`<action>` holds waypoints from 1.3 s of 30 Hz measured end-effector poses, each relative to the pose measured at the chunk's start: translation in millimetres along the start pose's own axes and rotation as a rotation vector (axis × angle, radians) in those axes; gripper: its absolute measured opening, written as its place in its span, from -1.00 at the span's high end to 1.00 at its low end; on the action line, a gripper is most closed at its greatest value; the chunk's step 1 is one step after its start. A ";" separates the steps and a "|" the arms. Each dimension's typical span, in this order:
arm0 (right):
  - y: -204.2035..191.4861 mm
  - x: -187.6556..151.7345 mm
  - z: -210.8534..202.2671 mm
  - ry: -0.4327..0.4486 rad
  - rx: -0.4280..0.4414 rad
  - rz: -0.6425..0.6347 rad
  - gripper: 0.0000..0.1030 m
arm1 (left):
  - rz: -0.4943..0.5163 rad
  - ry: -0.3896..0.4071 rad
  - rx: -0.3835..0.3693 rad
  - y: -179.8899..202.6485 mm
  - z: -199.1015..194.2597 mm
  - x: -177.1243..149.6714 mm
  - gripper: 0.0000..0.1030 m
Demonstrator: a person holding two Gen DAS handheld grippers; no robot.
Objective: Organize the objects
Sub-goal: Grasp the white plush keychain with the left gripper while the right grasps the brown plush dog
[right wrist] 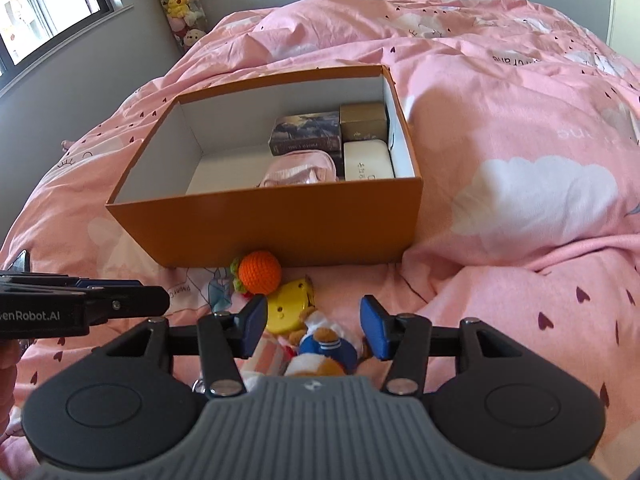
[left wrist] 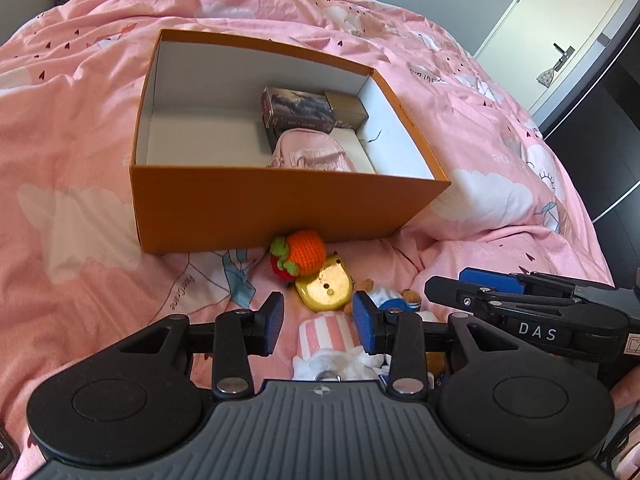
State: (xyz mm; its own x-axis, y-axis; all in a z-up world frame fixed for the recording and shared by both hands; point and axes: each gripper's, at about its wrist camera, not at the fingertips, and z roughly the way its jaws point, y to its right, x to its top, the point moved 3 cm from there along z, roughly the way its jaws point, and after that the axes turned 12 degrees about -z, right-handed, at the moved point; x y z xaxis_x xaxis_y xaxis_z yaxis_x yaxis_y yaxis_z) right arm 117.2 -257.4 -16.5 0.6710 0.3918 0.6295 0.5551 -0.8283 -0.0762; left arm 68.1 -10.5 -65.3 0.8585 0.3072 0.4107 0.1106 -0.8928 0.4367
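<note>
Picking is in hand: left gripper and right gripper are held spread, empty, above toys; 1 toy must be pinched next, then boxed in the orange box.

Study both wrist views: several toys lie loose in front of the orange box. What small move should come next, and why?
Probably lower the right gripper, whose jaws stand open and empty, onto the bear in blue just below it and close. The bear lies on the bedspread outside the orange box, which has free floor on its left side.
</note>
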 end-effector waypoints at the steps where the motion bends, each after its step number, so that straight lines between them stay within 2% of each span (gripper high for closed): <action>1: 0.4 -3.5 -1.0 -0.010 0.004 0.005 -0.05 | -0.002 -0.015 0.000 -1.1 1.1 -3.9 0.16; 7: 3.4 -23.9 -3.3 -0.081 0.035 0.052 -0.05 | -0.017 -0.097 -0.022 -3.4 13.7 -19.5 0.13; 10: 6.4 -31.5 3.4 -0.122 0.037 0.084 -0.05 | -0.037 -0.151 -0.051 -4.9 24.9 -25.5 -0.08; 14: 13.3 -35.7 13.0 -0.159 0.095 0.145 -0.06 | -0.039 -0.198 0.008 -8.7 39.1 -34.7 -0.18; 19: 14.3 -35.1 24.1 -0.190 0.137 0.180 -0.08 | -0.083 -0.250 0.009 -20.1 53.3 -41.7 -0.41; 20: 13.6 -35.4 25.5 -0.193 0.142 0.178 -0.09 | -0.094 -0.260 0.003 -22.1 56.7 -43.2 -0.51; 24: 10.7 -36.9 31.0 -0.206 0.148 0.164 -0.12 | -0.150 -0.297 -0.035 -28.5 69.0 -45.9 -0.67; 30: 11.3 -39.2 37.1 -0.224 0.149 0.164 -0.11 | -0.213 -0.328 -0.079 -33.9 77.1 -48.1 -0.66; 39: 9.8 -39.8 36.1 -0.219 0.154 0.156 -0.02 | -0.173 -0.288 -0.066 -22.7 69.3 -48.8 -0.37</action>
State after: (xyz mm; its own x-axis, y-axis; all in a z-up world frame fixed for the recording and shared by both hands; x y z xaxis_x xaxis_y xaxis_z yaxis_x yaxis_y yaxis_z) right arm 113.7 -266.7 -70.2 0.8349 0.3553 0.4204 0.4935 -0.8214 -0.2860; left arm 58.4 -28.0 -150.7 0.9371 0.3380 0.0873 0.2423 -0.8097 0.5346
